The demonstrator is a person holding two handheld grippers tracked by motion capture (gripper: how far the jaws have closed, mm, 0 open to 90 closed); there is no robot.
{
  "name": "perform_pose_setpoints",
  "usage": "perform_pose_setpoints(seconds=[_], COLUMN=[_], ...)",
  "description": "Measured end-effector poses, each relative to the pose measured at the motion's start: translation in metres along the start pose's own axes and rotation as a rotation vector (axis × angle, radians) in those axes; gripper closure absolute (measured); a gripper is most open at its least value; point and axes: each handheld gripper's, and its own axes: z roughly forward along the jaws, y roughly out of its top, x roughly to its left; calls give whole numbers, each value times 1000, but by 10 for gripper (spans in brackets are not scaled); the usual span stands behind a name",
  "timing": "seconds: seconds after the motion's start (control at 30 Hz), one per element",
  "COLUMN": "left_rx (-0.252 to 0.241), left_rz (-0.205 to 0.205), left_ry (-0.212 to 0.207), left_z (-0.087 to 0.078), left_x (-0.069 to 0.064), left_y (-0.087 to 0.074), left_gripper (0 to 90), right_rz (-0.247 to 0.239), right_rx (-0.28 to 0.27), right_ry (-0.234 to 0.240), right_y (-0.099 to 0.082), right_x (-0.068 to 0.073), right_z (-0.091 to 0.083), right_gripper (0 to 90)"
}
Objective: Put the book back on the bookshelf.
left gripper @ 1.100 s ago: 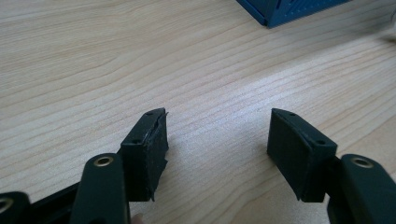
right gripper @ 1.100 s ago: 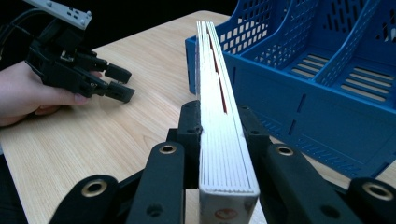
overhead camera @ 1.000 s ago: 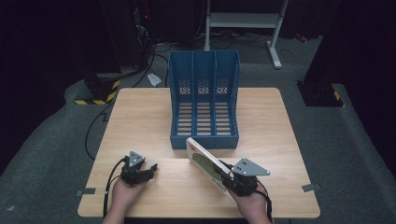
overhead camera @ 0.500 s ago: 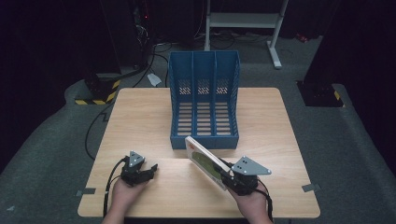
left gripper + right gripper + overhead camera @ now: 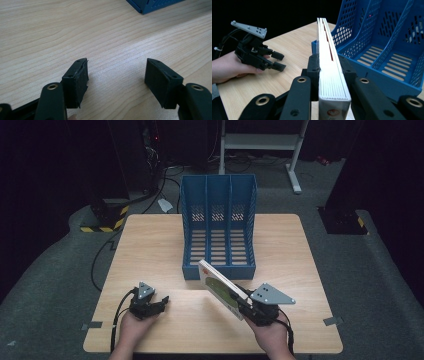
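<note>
Near the front edge of the pale wood-grain tabletop (image 5: 150,245), the right gripper (image 5: 248,306) clamps a thin white book (image 5: 220,288) by its lower end, black pads pressed flat on both covers. The book is held clear of the wood and slants up toward the blue plastic file rack (image 5: 218,225), its top corner just before the rack's low front lip. The rack has three slots with slatted floors and perforated walls. In the right gripper view the book's (image 5: 329,67) page edges show as fine ribs; its cover print is cut off at the bottom. The left gripper (image 5: 159,303) rests low at the left, its jaws having just opened wide with nothing between them. Bare tabletop lies open between the two grippers and left of the rack.
</note>
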Motion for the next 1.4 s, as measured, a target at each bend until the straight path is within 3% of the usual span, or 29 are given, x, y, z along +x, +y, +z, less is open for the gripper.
perform_pose_setpoints(seconds=[0.97, 1.23, 1.4], left_rx=[-3, -2, -2], left_rz=[-1, 0, 0], left_ry=[2, 1, 1], left_z=[0, 0, 0], left_x=[0, 0, 0], left_y=[0, 0, 0], left_gripper=[352, 352, 352], right_rz=[13, 28, 56], right_rx=[-96, -104, -106], right_ry=[-79, -125, -172], right_y=[48, 56, 60], right_x=[-24, -38, -55], right_z=[-24, -25, -27], right_gripper=[755, 755, 755])
